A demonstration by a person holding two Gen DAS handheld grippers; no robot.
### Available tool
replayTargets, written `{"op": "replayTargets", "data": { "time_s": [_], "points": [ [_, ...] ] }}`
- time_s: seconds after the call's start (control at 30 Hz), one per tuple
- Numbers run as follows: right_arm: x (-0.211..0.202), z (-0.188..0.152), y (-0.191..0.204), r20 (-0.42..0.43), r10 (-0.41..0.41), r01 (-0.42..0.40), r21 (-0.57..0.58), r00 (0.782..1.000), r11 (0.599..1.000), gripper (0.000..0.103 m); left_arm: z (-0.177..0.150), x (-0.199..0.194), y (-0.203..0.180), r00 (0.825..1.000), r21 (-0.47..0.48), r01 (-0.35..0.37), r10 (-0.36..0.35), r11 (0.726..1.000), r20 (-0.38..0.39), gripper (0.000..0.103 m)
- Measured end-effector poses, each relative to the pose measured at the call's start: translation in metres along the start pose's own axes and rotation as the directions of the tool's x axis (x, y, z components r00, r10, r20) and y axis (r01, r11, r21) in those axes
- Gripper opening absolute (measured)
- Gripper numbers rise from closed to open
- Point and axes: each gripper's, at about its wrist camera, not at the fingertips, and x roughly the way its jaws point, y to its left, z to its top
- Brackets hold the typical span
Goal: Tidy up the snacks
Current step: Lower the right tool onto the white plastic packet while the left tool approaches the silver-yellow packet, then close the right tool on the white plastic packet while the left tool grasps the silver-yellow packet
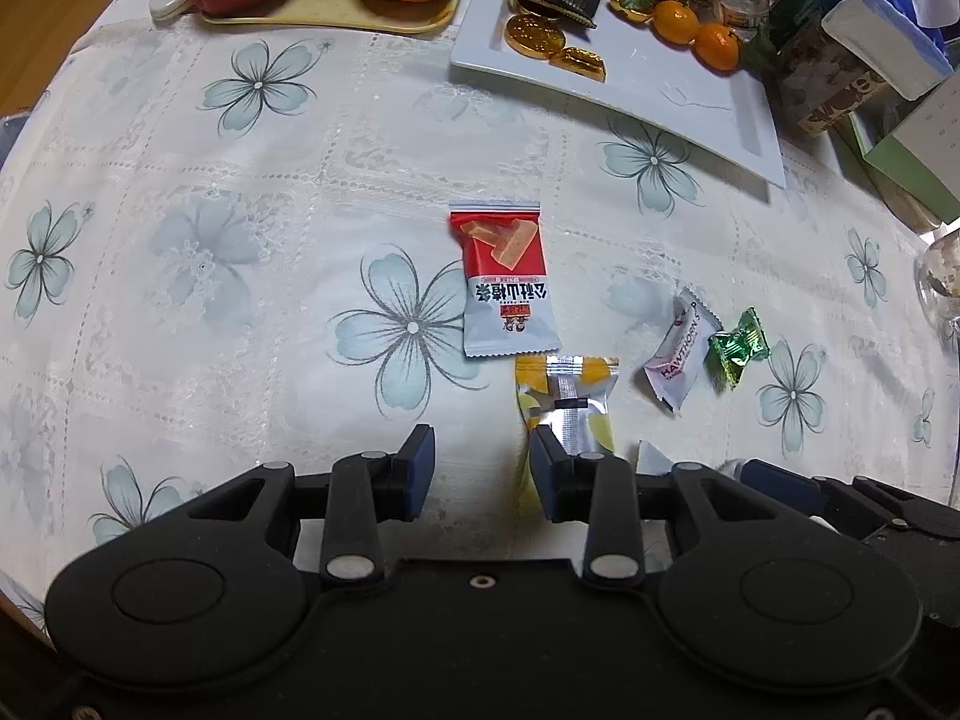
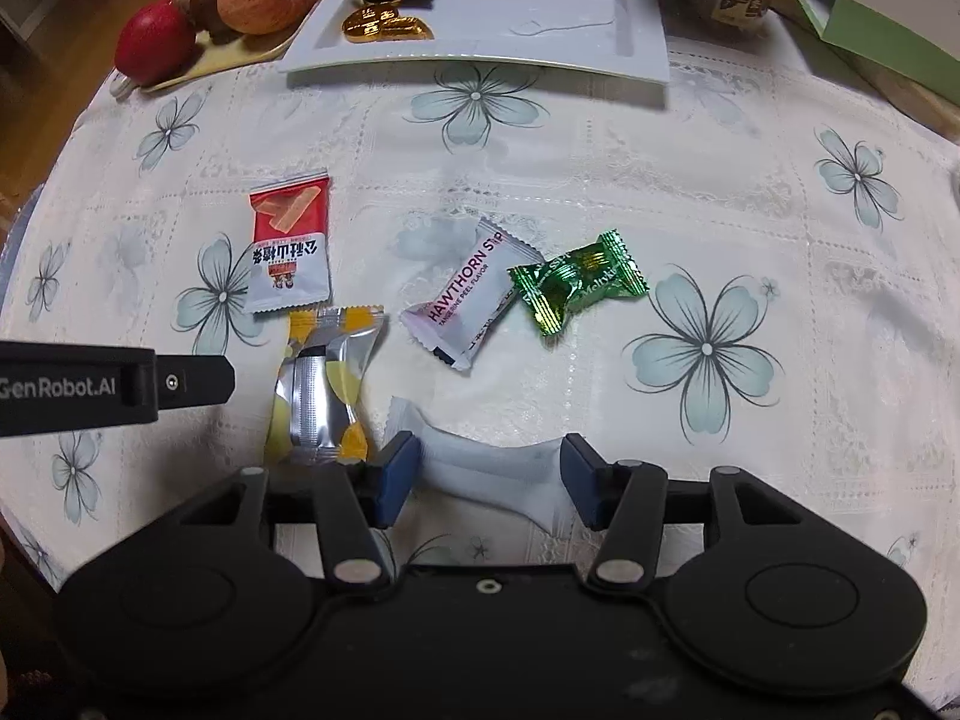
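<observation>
Loose snacks lie on the flowered tablecloth: a red-and-white packet (image 1: 504,282) (image 2: 291,243), a yellow-silver packet (image 1: 567,405) (image 2: 324,384), a white hawthorn stick (image 1: 681,354) (image 2: 471,294), a green foil candy (image 1: 737,348) (image 2: 579,282) and a plain white packet (image 2: 492,474). My left gripper (image 1: 483,471) is open and empty, its right finger beside the yellow-silver packet; it also shows in the right wrist view (image 2: 114,387). My right gripper (image 2: 489,480) is open, its fingers on either side of the white packet.
A white rectangular tray (image 1: 660,90) (image 2: 480,42) at the back holds gold coins, a black packet and mandarins. A yellow plate (image 1: 336,18) with apples stands to its left. Boxes and jars (image 1: 840,60) crowd the back right; a glass (image 1: 942,282) stands at right.
</observation>
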Motion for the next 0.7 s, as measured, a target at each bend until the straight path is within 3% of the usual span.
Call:
{"op": "replayTargets", "data": {
  "time_s": [0.23,0.33,0.43,0.53,0.7],
  "points": [
    [0.006,-0.003,0.014,0.026,-0.043,0.046,-0.097,0.999,0.994,0.062,0.001,-0.002,0.003,1.0,-0.004,0.006,-0.006,1.0,-0.002,0.044],
    [0.007,-0.003,0.013,-0.003,-0.038,0.037,-0.109,0.999,0.993,0.062,0.002,-0.003,0.004,1.0,-0.008,0.003,-0.003,1.0,0.002,0.044],
    [0.009,-0.003,-0.002,-0.112,0.025,-0.025,-0.002,0.993,1.0,0.063,0.002,-0.002,0.003,1.0,-0.01,-0.002,0.002,1.0,0.001,0.044],
    [0.017,-0.009,-0.018,-0.216,0.108,-0.088,0.1,0.971,0.991,0.047,0.001,0.001,-0.001,1.0,0.0,-0.004,0.004,1.0,-0.005,0.044],
    [0.008,-0.017,-0.02,-0.161,0.07,-0.055,0.095,0.984,0.994,0.049,-0.003,0.007,-0.015,1.0,0.041,-0.009,0.009,0.999,-0.011,0.044]
  ]
}}
